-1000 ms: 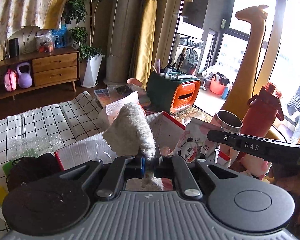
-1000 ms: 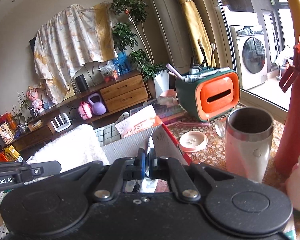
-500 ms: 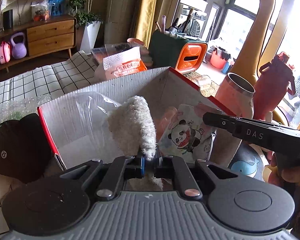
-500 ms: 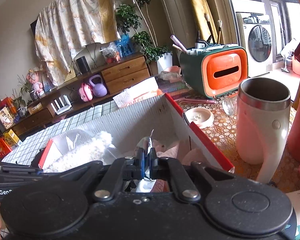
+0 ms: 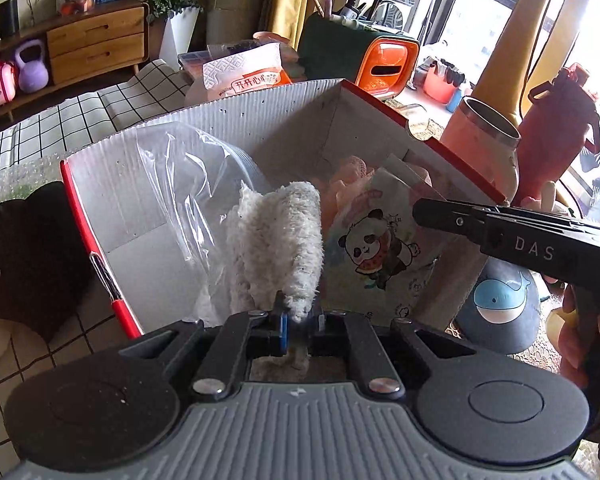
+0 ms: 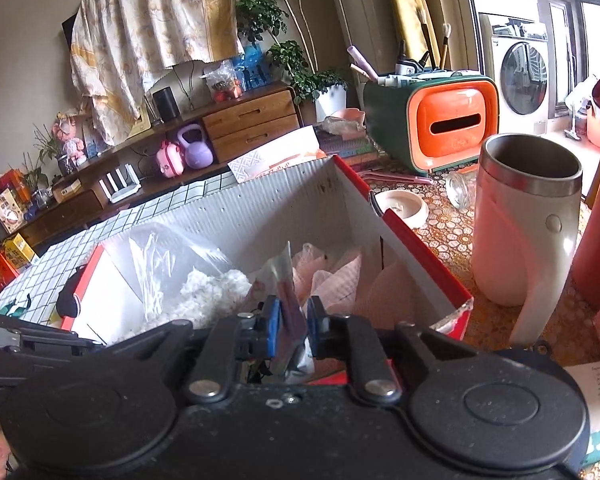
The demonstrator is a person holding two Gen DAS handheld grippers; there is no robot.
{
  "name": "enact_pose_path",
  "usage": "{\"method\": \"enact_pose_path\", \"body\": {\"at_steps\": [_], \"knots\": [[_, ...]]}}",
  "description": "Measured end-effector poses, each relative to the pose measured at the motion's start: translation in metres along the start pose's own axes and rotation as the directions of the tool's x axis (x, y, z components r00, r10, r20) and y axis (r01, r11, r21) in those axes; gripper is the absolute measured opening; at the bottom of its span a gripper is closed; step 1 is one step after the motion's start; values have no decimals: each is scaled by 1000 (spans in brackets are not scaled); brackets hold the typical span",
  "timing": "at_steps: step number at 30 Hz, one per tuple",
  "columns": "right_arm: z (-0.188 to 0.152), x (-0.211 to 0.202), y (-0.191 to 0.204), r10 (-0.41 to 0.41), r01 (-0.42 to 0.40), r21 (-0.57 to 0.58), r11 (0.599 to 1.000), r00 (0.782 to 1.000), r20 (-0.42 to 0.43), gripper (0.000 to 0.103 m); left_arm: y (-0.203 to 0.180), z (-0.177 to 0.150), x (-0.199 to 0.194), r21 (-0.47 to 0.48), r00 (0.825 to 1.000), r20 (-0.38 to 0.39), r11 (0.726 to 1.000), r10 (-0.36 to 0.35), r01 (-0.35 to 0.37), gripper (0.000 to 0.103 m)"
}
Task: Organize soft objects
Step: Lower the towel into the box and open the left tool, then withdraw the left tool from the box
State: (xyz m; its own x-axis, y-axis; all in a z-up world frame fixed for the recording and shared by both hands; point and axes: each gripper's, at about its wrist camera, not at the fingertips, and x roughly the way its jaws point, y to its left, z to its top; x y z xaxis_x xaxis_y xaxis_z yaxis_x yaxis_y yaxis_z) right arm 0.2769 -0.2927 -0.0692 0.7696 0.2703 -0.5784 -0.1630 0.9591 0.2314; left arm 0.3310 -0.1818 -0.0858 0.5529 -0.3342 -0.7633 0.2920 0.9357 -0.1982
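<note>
**Both tools inside the box, each with a soft item between the jaws**

- Left tool (image 5: 299,322): jaws pinched on the bottom edge of a white fluffy cloth (image 5: 278,246). Cloth stands up from the jaws, over the open red-and-white box (image 5: 236,120), about mid-box.
- Right tool (image 6: 291,322): blue pads set narrow, with the panda pouch (image 5: 374,250) between them. Can't tell from the right wrist view whether the pads are pressing on it. In the left wrist view the pouch sits just right of the cloth, leaning on the box's right wall.
- Clear plastic bag (image 5: 188,184) lies in the left part of the box, behind and beside the cloth. Pink soft items (image 6: 332,280) are in the right part.
- Outside the box: black cap (image 5: 24,256) on the checked table to its left; steel-rimmed mug (image 6: 524,224) and red bottle (image 5: 556,128) to its right; orange-front organizer (image 6: 448,124) behind.
</note>
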Motion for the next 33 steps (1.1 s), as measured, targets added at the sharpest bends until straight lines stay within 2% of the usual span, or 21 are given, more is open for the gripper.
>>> {"method": "enact_pose_path", "body": {"at_steps": [10, 14, 15, 17, 18, 19, 27, 31, 33], "knots": [[0, -17, 2, -15, 14, -18, 1000, 1000, -7, 35, -6, -6, -13, 25, 1000, 11, 1000, 9, -10, 12], [0, -24, 5, -11, 11, -25, 1000, 1000, 1, 40, -7, -10, -20, 37, 1000, 22, 999, 19, -20, 13], [-1, -26, 5, -12, 12, -26, 1000, 1000, 2, 43, -8, -10, -21, 40, 1000, 22, 999, 21, -22, 15], [-1, -30, 7, -15, 15, -29, 999, 1000, 5, 47, -9, -11, -24, 45, 999, 22, 998, 30, -31, 31], [0, -31, 8, -14, 14, -30, 999, 1000, 6, 52, -10, -12, -25, 43, 999, 21, 999, 30, -31, 50], [-1, -34, 9, -13, 13, -32, 999, 1000, 9, 54, -10, -13, -27, 39, 999, 21, 999, 27, -28, 60], [-2, -56, 22, 9, -7, -51, 999, 1000, 29, 71, -6, -20, -53, 3, 997, 70, 1000, 15, -15, 67], [-3, -71, 32, 32, -29, -59, 998, 998, 46, 81, -6, -26, -71, 28, 995, 101, 999, 27, -30, 68], [-5, -80, 39, 43, -39, -64, 997, 997, 57, 85, -8, -30, -81, 41, 993, 115, 998, 34, -39, 73]]}}
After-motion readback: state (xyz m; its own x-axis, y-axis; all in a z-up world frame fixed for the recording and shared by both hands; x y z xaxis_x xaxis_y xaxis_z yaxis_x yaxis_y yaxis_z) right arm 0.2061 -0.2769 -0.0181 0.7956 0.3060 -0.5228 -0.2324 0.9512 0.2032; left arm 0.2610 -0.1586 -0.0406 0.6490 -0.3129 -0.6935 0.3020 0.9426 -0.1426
